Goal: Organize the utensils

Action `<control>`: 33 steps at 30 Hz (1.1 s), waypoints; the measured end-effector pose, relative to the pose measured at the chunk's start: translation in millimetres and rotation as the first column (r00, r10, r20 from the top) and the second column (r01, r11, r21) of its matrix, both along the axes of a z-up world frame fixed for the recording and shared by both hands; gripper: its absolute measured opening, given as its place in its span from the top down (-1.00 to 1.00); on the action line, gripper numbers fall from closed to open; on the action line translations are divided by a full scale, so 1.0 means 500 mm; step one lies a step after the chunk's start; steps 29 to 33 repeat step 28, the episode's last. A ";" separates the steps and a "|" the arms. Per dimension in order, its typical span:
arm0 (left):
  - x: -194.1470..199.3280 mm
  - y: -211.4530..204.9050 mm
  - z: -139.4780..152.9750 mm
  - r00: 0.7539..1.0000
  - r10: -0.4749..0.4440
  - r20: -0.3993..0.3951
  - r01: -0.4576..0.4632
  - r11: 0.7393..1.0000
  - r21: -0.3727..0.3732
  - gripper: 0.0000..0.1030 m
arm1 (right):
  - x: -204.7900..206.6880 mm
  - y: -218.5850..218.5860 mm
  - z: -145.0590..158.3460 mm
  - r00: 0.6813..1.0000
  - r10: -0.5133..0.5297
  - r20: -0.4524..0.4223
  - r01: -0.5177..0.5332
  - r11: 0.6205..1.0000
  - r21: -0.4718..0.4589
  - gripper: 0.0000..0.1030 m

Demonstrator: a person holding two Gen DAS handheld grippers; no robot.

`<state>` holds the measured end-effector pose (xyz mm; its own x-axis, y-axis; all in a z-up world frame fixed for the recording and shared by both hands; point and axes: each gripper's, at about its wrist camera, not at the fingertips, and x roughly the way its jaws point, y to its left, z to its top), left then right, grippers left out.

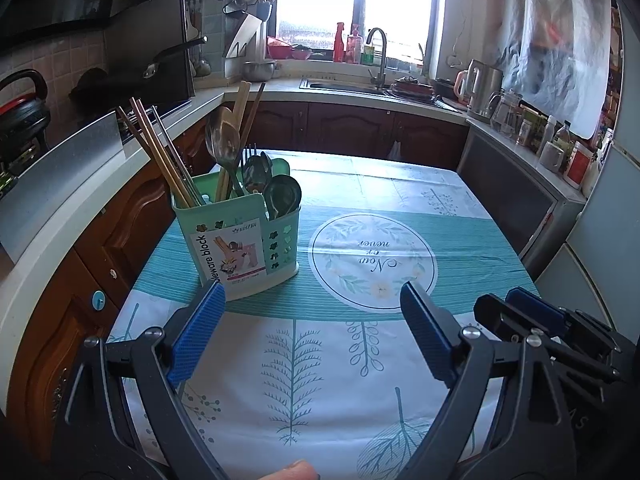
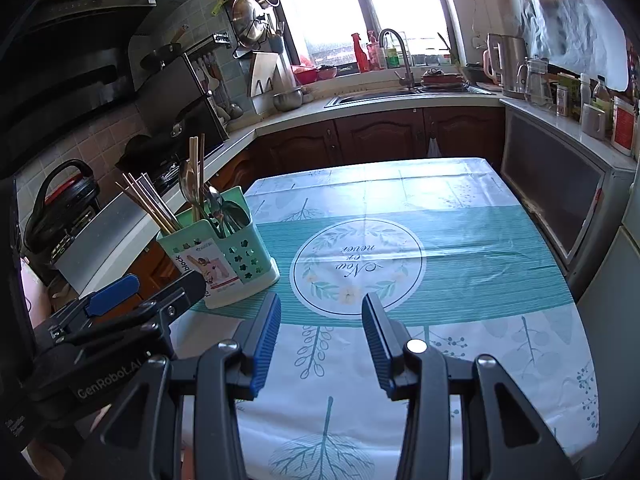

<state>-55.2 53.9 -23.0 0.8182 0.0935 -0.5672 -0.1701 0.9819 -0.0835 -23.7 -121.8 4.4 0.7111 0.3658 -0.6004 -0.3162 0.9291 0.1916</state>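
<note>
A mint-green utensil holder (image 1: 240, 248) (image 2: 224, 264) stands on the left side of the table. Chopsticks (image 1: 160, 156) (image 2: 150, 204) lean out of its left compartment, while spoons (image 1: 280, 196) (image 2: 228, 212) and a fork fill the others. My left gripper (image 1: 312, 292) hovers open over the tablecloth, just in front and to the right of the holder, nothing between its blue pads. My right gripper (image 2: 320, 304) is also open and empty, over the table's near half, right of the holder. Each gripper shows at the edge of the other's view.
The table (image 1: 360, 184) (image 2: 480, 248) wears a teal and white cloth with a round print. Kitchen counters with a stove, sink (image 1: 344, 86), kettle (image 1: 480, 84) and jars wrap around it. A fridge stands to the right. A fingertip (image 1: 288, 472) shows at the bottom.
</note>
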 end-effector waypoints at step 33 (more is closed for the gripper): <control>0.008 0.004 -0.013 1.000 0.014 -0.025 -0.014 1.000 0.012 -0.70 | 0.014 0.007 -0.019 1.000 0.002 -0.028 -0.002 1.000 0.007 0.17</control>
